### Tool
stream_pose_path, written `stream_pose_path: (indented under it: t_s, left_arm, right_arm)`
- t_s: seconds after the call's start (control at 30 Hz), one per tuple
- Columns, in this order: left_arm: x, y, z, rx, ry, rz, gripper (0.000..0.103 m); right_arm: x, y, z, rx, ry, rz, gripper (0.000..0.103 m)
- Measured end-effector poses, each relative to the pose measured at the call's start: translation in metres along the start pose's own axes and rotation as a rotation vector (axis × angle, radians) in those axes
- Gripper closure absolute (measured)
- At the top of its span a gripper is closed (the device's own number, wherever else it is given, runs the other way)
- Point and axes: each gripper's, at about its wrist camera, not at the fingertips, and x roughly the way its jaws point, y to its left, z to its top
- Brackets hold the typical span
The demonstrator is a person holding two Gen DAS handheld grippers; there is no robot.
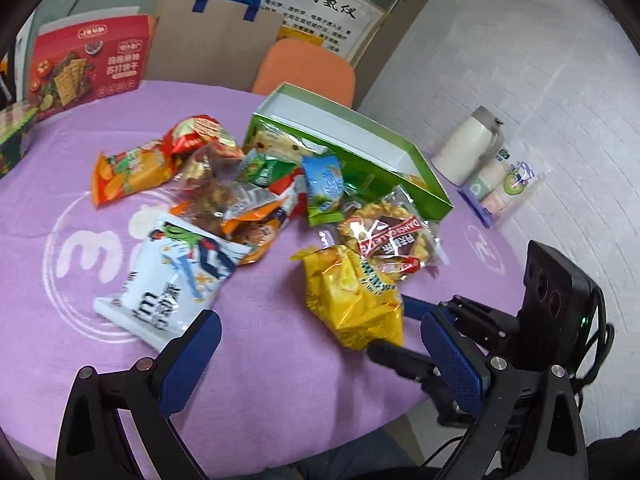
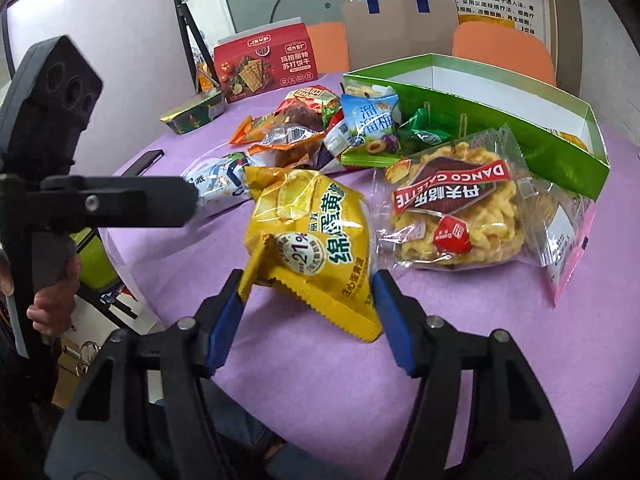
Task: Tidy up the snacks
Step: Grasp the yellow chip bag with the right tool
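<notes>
Left wrist view
Landmark: the open green cardboard box (image 1: 360, 148) stood on the purple tablecloth (image 1: 280, 360), beyond the snack heap.
Left gripper (image 1: 320, 354): its 2 blue-padded fingers (image 1: 192, 356) were spread wide with nothing between them, hovering low over the cloth, well short of the box.
Right gripper (image 1: 404, 320): it came in from the right, nearer the camera than the box, meeting the near end of the glossy yellow plastic cake packet (image 1: 352, 300); its grip could not be judged from here.
Other snacks: a white-and-blue crisp bag (image 1: 168, 276) lay left of the yellow packet, and a clear bag of golden waffle biscuits (image 1: 384, 236) sat between the packet and the box.

Right wrist view
Right gripper (image 2: 308, 292): both blue pads (image 2: 392, 312) flanked the packet's serrated near seal, touching or nearly so; whether they had clamped could not be told.
Yellow packet (image 2: 316, 240): it lay in front of the box, just left of the waffle bag (image 2: 456, 208).
Box (image 2: 520, 120): its lidless top faced up, with room inside.

Handling judgement
Weight: probably light, an air-puffed pillow pack.
Feel: likely slick, crinkly film over a soft, crushable cake.
Hold: the flat crimped seal looked best, since squeezing the belly could squash the cake or pop the bag.
</notes>
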Motion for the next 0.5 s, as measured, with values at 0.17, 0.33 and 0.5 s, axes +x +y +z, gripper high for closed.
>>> stream_pose_path:
  t_s: [0.17, 0.33, 0.5]
  left_arm:
    - [0.035, 0.0, 0.005, -0.031, 0.066, -0.038, 0.016]
    - [0.046, 0.005, 0.005, -0.08, 0.076, -0.059, 0.03]
    - [0.045, 0.0, 0.004, -0.066, 0.06, -0.033, 0.068]
  right_arm:
    - [0.002, 0.001, -0.002, -0.009, -0.002, -0.013, 0.03]
    - [0.009, -0.005, -0.004, 0.041, -0.005, 0.019, 0.031]
    - [0.002, -0.007, -0.003, 0.064, -0.008, 0.036, 0.054]
